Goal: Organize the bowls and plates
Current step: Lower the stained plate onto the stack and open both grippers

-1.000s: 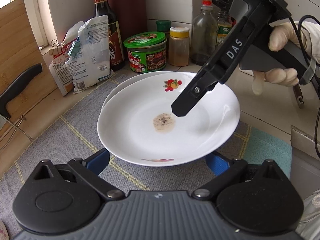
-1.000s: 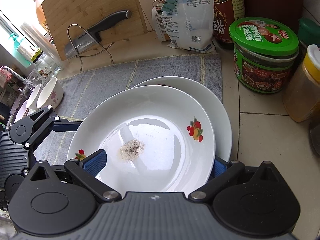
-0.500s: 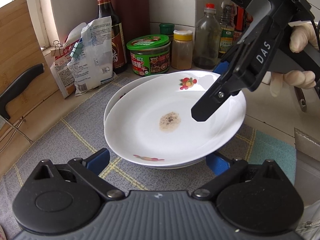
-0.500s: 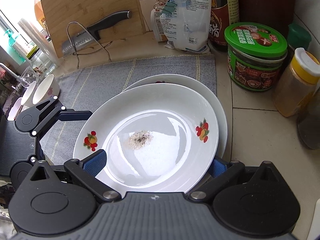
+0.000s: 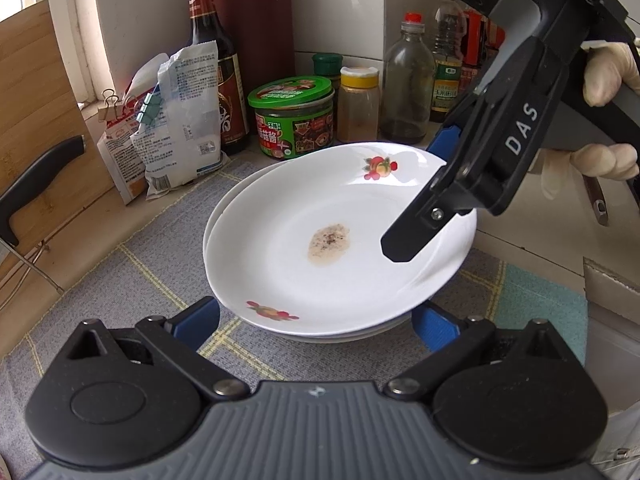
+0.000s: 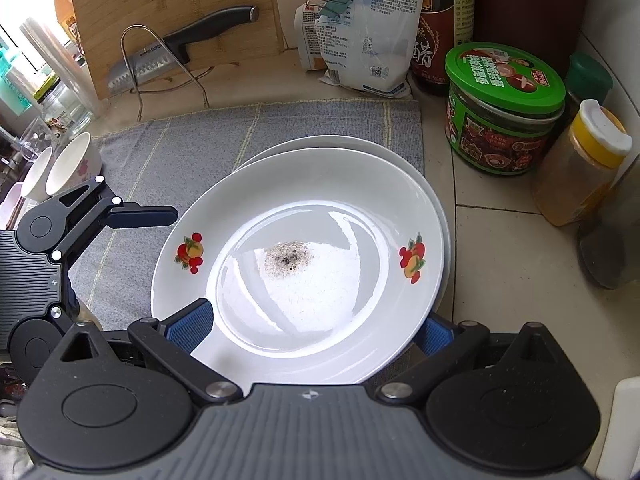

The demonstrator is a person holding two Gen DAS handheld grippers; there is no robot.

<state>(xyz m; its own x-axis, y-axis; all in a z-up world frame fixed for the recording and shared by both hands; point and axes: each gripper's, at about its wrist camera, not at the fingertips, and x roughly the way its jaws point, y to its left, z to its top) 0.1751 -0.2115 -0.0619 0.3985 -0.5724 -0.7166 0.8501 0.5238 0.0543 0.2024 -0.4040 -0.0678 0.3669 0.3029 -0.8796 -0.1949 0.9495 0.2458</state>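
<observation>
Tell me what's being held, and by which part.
The right claw holds the top plate by its near rim, one finger above, one beneath. The left claw holds nothing.

Two handheld grippers, same build. Left gripper: ribbed grey body plate with small logo mark at centre, two round black housings each side with circular recesses, black linkage arms on silver pivot pins, blue pads on fingers. Right gripper: identical grey ribbed plate, black housings, silver pivots, blue-padded fingers. Seen side-on in left wrist view: black angular shell, white "DAS" lettering, light grey trigger-like panel, one small screw near finger tip, three round holes on top block. Gloved hand in pale disposable glove.
</observation>
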